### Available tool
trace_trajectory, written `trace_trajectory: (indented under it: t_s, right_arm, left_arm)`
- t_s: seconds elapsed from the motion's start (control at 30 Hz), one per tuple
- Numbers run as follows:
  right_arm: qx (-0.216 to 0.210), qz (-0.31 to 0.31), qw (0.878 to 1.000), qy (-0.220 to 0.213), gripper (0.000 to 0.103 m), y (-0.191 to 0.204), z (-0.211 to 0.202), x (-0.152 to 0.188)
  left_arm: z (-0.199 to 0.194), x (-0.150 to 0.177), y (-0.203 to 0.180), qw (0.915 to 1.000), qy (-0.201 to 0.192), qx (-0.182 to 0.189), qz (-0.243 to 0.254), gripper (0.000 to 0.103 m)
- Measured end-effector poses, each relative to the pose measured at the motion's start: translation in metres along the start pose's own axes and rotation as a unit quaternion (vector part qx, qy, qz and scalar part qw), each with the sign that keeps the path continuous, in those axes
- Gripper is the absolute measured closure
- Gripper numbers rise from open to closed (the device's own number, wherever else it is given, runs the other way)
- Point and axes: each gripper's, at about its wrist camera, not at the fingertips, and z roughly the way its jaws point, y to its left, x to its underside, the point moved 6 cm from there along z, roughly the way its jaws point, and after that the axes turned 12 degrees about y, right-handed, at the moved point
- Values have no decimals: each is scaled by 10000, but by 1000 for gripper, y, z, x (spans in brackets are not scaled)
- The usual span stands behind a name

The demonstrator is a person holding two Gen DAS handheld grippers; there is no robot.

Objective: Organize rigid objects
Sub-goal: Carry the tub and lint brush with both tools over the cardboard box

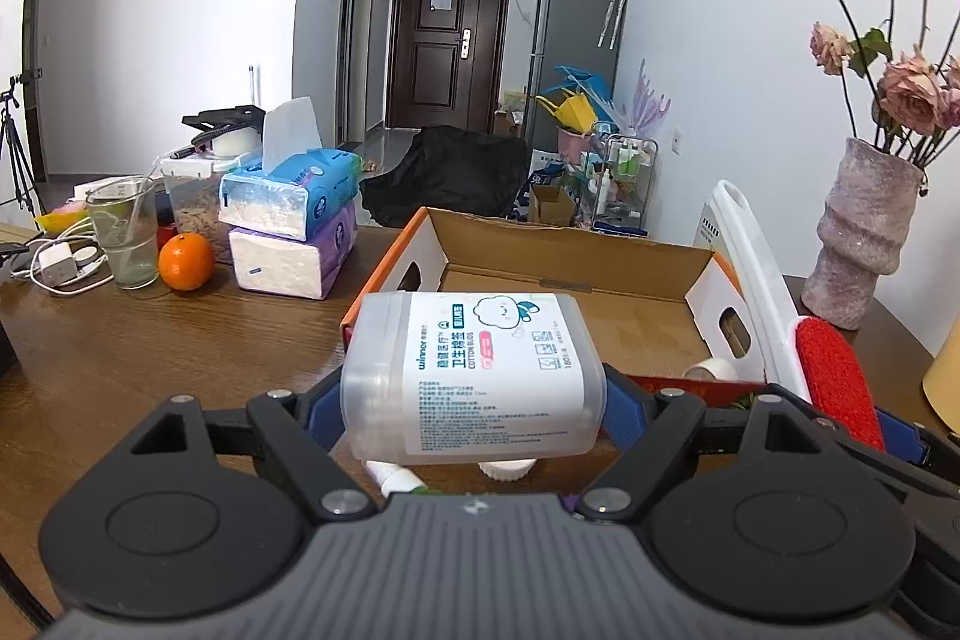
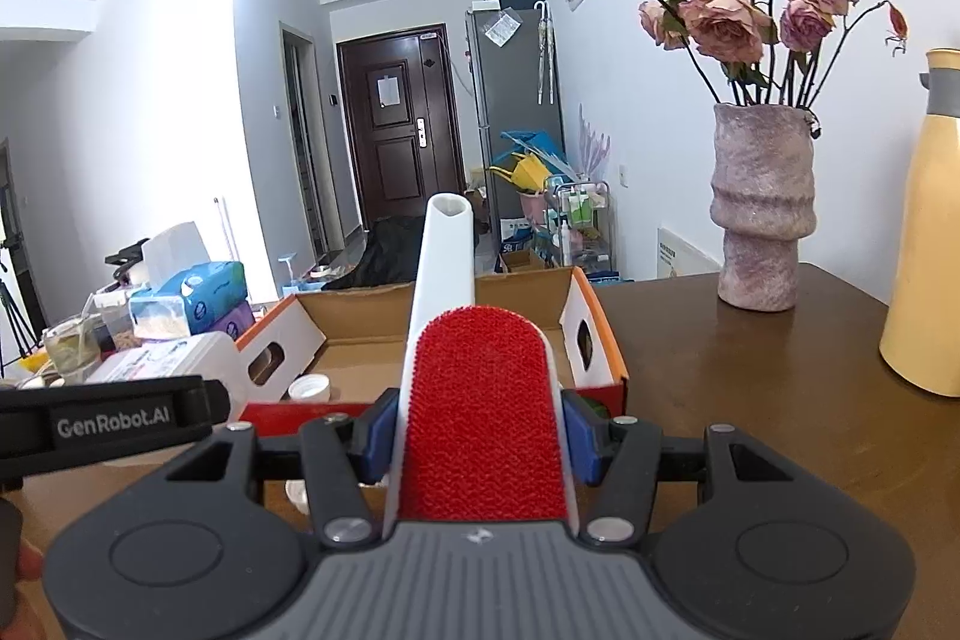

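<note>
Left gripper [image 1: 474, 400]: your jaws stand wide and clamp the swab box [image 1: 474, 376] across its long sides, blue pads on both flanks. The box hangs clear of the table [image 1: 120, 358], lying on its side, just short of the near wall of the carton [image 1: 576, 256]. Judgement: light, stiff, smooth clear plastic, so likely slippery under the pads. The hold sits low on the body, near the bottom edge; a grip nearer the middle would resist tipping better. The lid end points left; I can't tell whether it is latched, so keep it level.

Right gripper [image 2: 480, 436]: your jaws are drawn in narrow on the lint brush [image 2: 480, 400], pads [image 2: 378, 436] pressing the white frame either side of the red pile. The handle [image 2: 444, 256] reaches forward over the carton's open top. Judgement: light, rigid, long; held at the head, so the far end will swing with any wrist turn. The frame edges are the right place to pinch; the pile is soft and would give.

Count, both views:
- swab box: 1, held
- lint brush: 1, held
- carton: 1, open, floor mostly bare
- white caps [image 2: 309, 388] by the carton's near wall: 2 seen, one more possibly hidden below your grippers
- tissue packs [image 1: 288, 220]: 2, stacked, far left
- orange [image 1: 186, 261]: 1
- glass [image 1: 123, 238]: 1
- vase [image 2: 762, 208]: 1, right of the carton, well apart
</note>
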Motion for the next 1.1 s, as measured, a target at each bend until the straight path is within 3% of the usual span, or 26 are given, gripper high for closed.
trace_trajectory:
  t_s: [1.1]
  right_arm:
    - [-63, -15, 9998, -190, 48, 0, 87, -64]
  left_arm:
    - [76, -65, -10, 9999, -52, -38, -128, 20]
